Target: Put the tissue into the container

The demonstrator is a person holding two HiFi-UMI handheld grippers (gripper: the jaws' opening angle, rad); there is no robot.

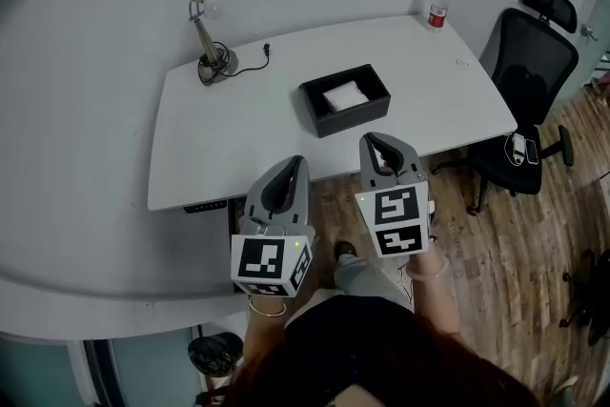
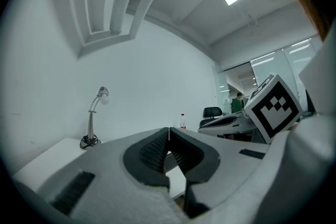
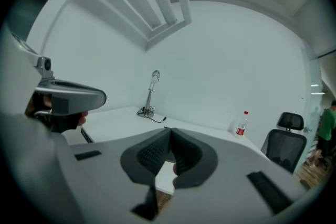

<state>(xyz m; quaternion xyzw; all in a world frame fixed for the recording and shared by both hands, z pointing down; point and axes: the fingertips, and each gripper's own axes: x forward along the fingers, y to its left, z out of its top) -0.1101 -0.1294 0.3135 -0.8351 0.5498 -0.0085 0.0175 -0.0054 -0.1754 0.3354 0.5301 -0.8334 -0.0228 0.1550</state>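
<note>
Two grippers, both clamped shut with nothing in them, that's where I'm at. The left gripper (image 1: 292, 165) has its ribbed pads pressed together at the tips in its own view, just a sliver of light lower down and no object in there. Same story with the right gripper (image 3: 170, 131): jaws closed tip to tip, empty.

From the head view, both are held on my side of the white table (image 1: 219, 138), around its near edge. The left one's tip sits over the edge of the tabletop, and the right one's tip is just in front of the container (image 1: 355, 121). Neither touches anything. Below them I see wood floor (image 1: 515, 253).

As for the tissue (image 1: 344, 96), it's lying inside the container already, a white folded wad against the black interior, roughly in the middle of the box. The container is a black open-top rectangular box sitting a bit right of the table's centre, turned at a slight angle.

Other stuff on the table: a silver desk lamp (image 1: 205, 24) at the far left with its cable (image 1: 253, 62) trailing toward the middle, and a bottle (image 1: 438, 5) with a red label at the far right corner. A black office chair (image 1: 529, 81) is parked off the right end of the table.
</note>
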